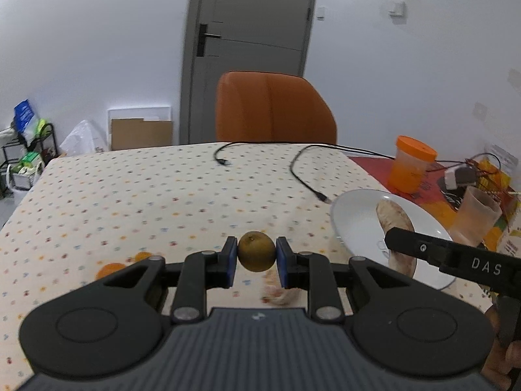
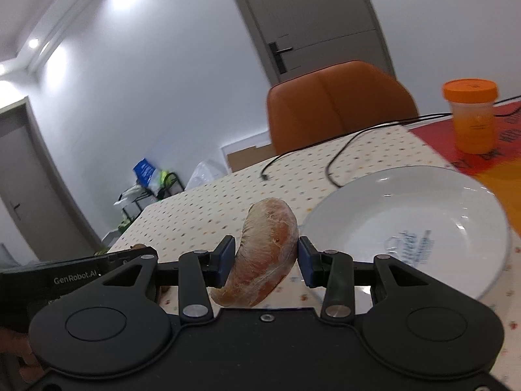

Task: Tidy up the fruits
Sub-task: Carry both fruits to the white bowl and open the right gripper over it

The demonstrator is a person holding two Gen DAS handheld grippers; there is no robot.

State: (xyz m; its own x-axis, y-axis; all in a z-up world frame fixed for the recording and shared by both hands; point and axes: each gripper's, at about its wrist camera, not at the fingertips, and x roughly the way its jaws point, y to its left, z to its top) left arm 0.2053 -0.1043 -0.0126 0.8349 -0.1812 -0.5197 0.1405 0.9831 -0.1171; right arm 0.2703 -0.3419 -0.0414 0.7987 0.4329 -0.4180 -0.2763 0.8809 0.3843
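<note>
While my left gripper pinches a small round brownish-green fruit between its blue pads, lifted clear of the dotted tablecloth, my right gripper clamps a peeled citrus segment, pale and orange, standing roughly upright between its pads. In the left view that segment shows in front of the white plate, with the other tool's black finger crossing it. From the right wrist the plate lies just beside the segment, to its right, bare inside save a blue print. Two orange pieces rest on the cloth near my left tool. Farther off lie black cables, an orange-lidded jar on a red mat, and an orange chair.
</note>
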